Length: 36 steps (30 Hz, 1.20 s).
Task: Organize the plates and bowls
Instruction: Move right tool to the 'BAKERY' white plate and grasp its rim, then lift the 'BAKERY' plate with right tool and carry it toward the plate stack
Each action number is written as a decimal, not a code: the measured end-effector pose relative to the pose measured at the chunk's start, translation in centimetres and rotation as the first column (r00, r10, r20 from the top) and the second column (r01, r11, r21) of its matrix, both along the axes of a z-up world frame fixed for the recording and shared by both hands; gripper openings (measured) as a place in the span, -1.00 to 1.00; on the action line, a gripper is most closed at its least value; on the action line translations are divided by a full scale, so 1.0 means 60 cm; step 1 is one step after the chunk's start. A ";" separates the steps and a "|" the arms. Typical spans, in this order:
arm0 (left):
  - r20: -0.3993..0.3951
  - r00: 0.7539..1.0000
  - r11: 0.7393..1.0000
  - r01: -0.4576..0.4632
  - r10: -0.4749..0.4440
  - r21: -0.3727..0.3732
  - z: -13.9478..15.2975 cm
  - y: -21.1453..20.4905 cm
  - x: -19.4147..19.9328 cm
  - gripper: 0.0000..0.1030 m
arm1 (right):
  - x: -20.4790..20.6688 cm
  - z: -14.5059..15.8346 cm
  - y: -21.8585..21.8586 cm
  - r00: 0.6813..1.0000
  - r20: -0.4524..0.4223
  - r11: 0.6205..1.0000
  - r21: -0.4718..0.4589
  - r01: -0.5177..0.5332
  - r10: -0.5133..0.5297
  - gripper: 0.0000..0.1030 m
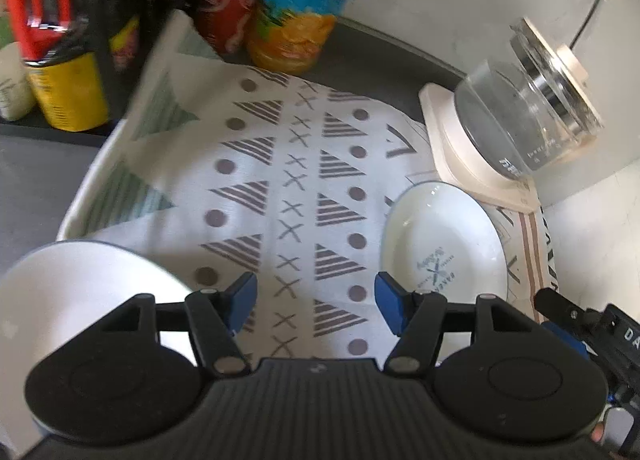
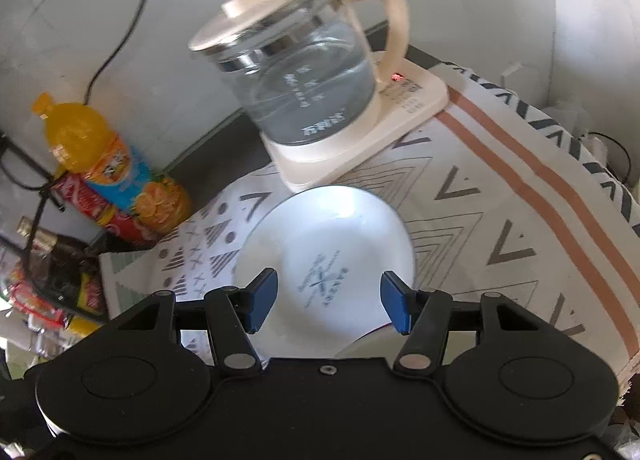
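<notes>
The main danger I see is the glass kettle (image 2: 304, 72) on its cream base, which stands just beside the far rim of the white plate (image 2: 324, 260); a push forward while taking the plate could shove it into the base, and the cloth (image 2: 460, 228) under everything may bunch and drag the dishes with it. A thin plate lying flat is also hard to get a finger under, so it could skid or slip out tilted. The right gripper (image 2: 326, 306) hangs over the near part of this plate, jaws spread wide and holding nothing, the printed mark of the plate showing between them. The left gripper (image 1: 316, 300) is likewise wide open and empty above the patterned cloth; the same plate (image 1: 444, 244) lies just off its right finger, and a white bowl (image 1: 80, 300) sits close at its left, partly hidden by the gripper body. Bottles (image 1: 304, 4) stand well back
</notes>
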State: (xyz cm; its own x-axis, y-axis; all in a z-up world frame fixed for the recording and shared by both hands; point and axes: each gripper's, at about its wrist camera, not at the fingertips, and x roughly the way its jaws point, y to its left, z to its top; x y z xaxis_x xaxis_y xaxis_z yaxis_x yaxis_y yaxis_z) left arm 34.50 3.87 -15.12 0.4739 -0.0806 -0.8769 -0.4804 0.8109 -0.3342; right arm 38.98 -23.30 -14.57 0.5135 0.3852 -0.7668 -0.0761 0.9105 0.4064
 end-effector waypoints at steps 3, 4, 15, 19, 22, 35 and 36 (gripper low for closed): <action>-0.010 1.000 1.000 0.008 -0.008 -0.014 -0.010 -0.007 0.020 0.22 | 0.014 -0.014 -0.009 0.999 -0.025 1.000 -0.007 0.023 -0.023 0.10; -0.013 1.000 1.000 0.007 -0.007 -0.018 -0.014 -0.008 0.026 0.22 | 0.019 -0.018 -0.010 0.999 -0.034 1.000 -0.010 0.026 -0.026 0.10; -0.048 0.999 0.998 -0.005 0.002 -0.068 -0.049 -0.019 0.083 0.16 | 0.078 -0.071 -0.030 0.987 -0.155 0.999 -0.018 0.043 -0.045 0.03; -0.060 0.998 0.995 -0.010 0.004 -0.097 -0.063 -0.028 0.093 0.09 | 0.095 -0.087 -0.030 0.981 -0.192 0.999 -0.025 0.027 -0.031 -0.11; -0.079 0.997 0.993 -0.010 0.001 -0.119 -0.076 -0.032 0.100 -0.10 | 0.104 -0.097 -0.036 0.977 -0.208 0.999 -0.030 0.033 -0.038 -0.19; -0.111 0.994 0.975 -0.027 0.003 -0.221 -0.109 -0.042 0.112 -0.74 | 0.132 -0.130 -0.029 0.954 -0.301 0.999 -0.045 -0.015 0.001 -0.72; -0.111 0.994 0.975 -0.025 0.000 -0.222 -0.110 -0.043 0.112 -0.75 | 0.131 -0.130 -0.026 0.954 -0.298 0.998 -0.054 -0.027 0.009 -0.73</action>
